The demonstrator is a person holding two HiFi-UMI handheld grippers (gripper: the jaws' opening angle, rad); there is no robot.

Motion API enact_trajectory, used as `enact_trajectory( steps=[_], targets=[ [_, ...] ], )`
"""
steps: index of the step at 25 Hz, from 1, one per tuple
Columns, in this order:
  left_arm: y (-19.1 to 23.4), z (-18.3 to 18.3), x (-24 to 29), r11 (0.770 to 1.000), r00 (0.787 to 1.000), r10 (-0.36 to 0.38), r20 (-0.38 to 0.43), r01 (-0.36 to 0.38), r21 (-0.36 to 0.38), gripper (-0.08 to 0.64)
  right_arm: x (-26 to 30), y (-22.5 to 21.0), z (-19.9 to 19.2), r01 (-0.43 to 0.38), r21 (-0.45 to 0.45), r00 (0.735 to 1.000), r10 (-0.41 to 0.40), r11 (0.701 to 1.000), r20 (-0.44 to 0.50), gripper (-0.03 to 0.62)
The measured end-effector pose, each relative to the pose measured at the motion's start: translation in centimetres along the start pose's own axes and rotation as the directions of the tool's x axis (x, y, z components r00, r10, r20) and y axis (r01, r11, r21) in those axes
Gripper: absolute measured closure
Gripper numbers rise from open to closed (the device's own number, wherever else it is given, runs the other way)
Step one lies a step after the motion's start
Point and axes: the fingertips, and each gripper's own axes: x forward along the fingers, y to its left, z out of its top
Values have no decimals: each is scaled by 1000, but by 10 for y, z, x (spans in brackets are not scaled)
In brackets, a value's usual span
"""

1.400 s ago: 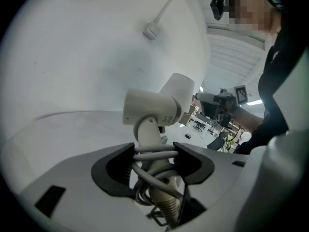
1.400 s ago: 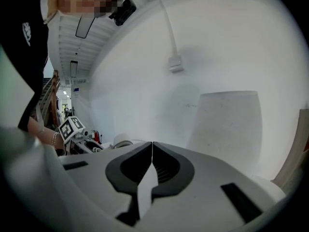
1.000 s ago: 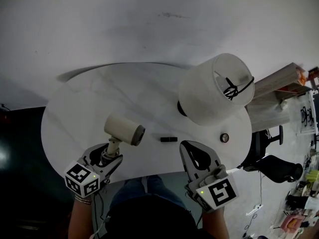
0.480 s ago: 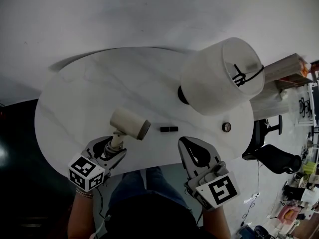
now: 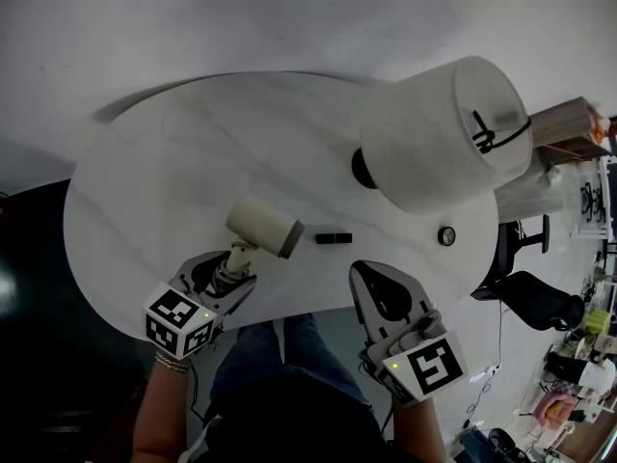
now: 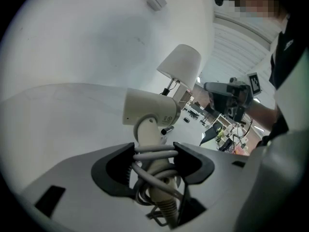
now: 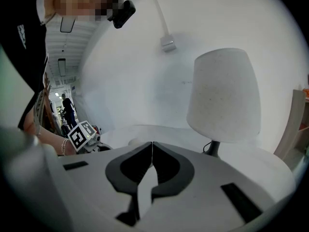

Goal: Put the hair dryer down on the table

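Since approx. 1 s ago the left gripper [image 5: 229, 274] has been carried slightly inward from the near edge of the white marble-look oval table [image 5: 174, 152]. That has put the nozzle of the cream-white plastic hair dryer [image 5: 265, 227] closer to the small black stick [image 5: 334, 238].

The left gripper is clamped on the dryer's cord-wrapped handle. The barrel is held up over the table w/ the nozzle pointed right; no contact w/ the top can be made out. The right gripper [image 5: 366, 278] is closed on nothing and parked at the near edge.

For a clean set-down, the barrel should probably be lowered and tipped onto its side before the grip is eased. The handle should be kept inboard, as the near edge lies just under the gripper.

Bare room is seen left of and beyond the dryer. To the right, the black stick lies near. The white drum-shade lamp [image 5: 439, 133] and a small round item [image 5: 446, 235] stand farther off.
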Motion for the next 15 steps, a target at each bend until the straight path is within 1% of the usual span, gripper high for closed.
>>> enact_trajectory(
  steps=[2, 6, 9, 12, 15],
  targets=[
    [2, -3, 3, 1000, 1000, 1, -5, -1, -20, 295, 1, 3, -1, -2, 5, 1000, 2, 1000, -3, 574],
    [6, -7, 8, 999, 1000, 8, -15, -8, -32, 295, 0, 4, 0, 2, 8, 1000, -2, 1000, -5, 574],
    [6, -9, 12, 1000, 1000, 11, -23, -11, -24, 295, -1, 1, -5, 11, 5, 1000, -11, 1000, -22, 574],
    [7, -12, 14, 1000, 999, 20, -41, -20, -4, 294, 0, 3, -2, 8, 9, 1000, -8, 1000, -20, 574],
    [10, -13, 17, 999, 998, 40, -52, -40, 4, 295, 0, 0, -4, 15, -10, 1000, -15, 1000, -28, 574]
  ],
)
